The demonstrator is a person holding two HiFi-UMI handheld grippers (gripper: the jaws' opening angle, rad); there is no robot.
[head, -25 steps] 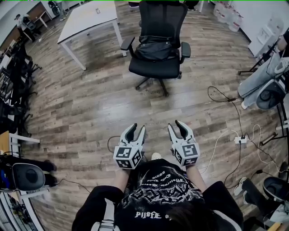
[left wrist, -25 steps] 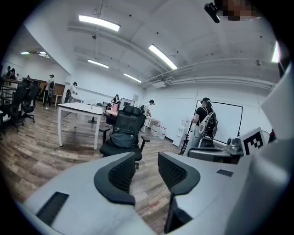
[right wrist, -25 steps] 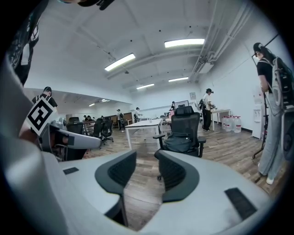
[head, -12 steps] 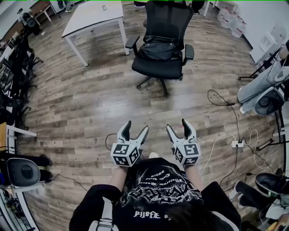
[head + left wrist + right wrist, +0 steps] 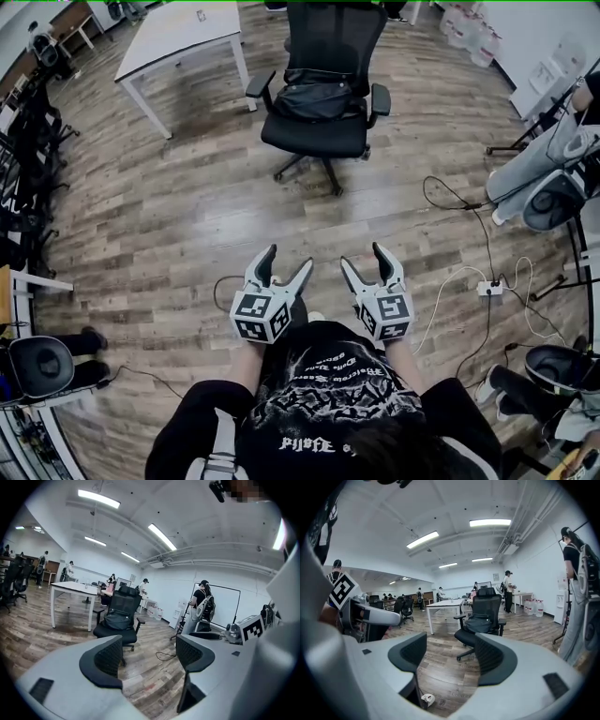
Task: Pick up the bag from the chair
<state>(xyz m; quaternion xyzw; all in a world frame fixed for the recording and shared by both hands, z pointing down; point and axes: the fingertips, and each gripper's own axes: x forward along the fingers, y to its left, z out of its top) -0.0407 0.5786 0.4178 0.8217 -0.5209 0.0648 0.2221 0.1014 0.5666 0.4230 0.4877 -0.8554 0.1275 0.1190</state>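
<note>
Left tool (image 5: 286,261) and right tool (image 5: 364,258), low centre of the frame, have just been opening and stand wide with nothing between their jaws, well apart from the bag (image 5: 319,98) on the chair (image 5: 317,139) at top centre.

I'm working in an open-plan office, or a lab run like one. A white work table (image 5: 183,33) stands on a wood-plank floor (image 5: 169,225), with a black mesh office chair (image 5: 319,136) out in the open and more black chairs (image 5: 23,141) lined along the room's left side. Long strip lights (image 5: 490,522) run across a bare white ceiling (image 5: 454,508). There is a whiteboard (image 5: 227,606), a cluster of water jugs (image 5: 533,606), a power strip (image 5: 492,288) trailing cables (image 5: 448,202) over the floor, and people (image 5: 508,590) standing about farther back.
</note>
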